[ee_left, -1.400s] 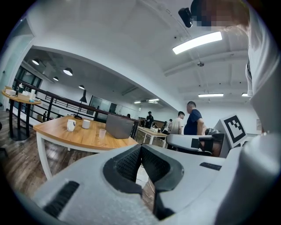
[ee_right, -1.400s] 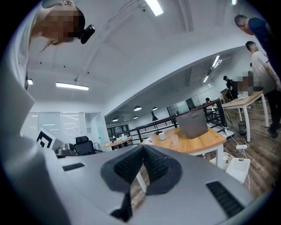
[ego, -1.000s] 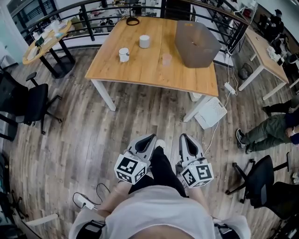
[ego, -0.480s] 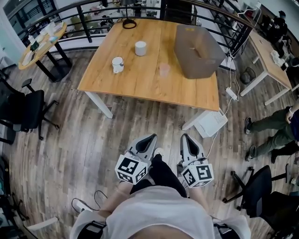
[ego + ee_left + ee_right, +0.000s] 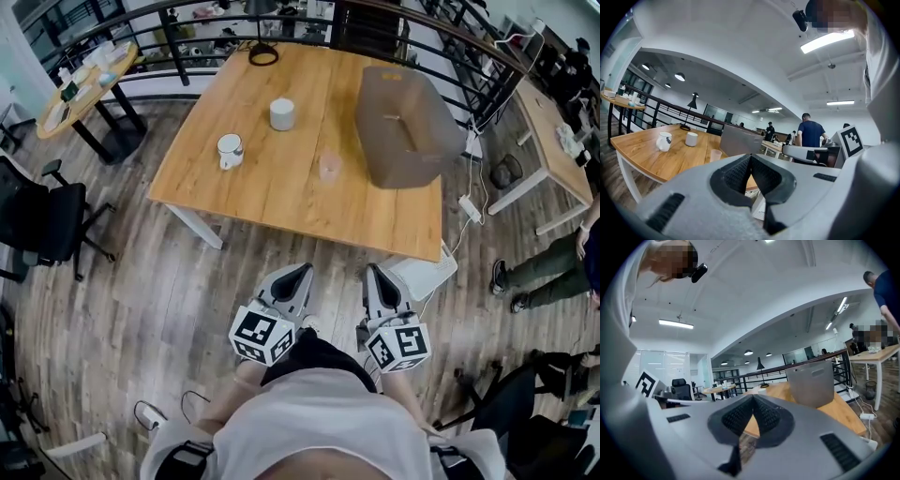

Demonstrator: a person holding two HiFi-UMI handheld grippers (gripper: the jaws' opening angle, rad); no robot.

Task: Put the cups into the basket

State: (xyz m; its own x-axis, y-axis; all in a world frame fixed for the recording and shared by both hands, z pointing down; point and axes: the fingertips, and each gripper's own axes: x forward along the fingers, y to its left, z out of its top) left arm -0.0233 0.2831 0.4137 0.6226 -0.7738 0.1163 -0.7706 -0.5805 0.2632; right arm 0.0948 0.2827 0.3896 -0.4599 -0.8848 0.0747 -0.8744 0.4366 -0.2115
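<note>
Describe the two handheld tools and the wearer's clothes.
The left tool and right tool match: light grey shells tapering forward, black ribbed pads inside, a white cube with black square markers at each rear. The person wears a white top and black trousers.

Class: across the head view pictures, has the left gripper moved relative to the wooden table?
Yes. The left gripper has come closer to the near edge of the wooden table; less floor shows between them.
</note>
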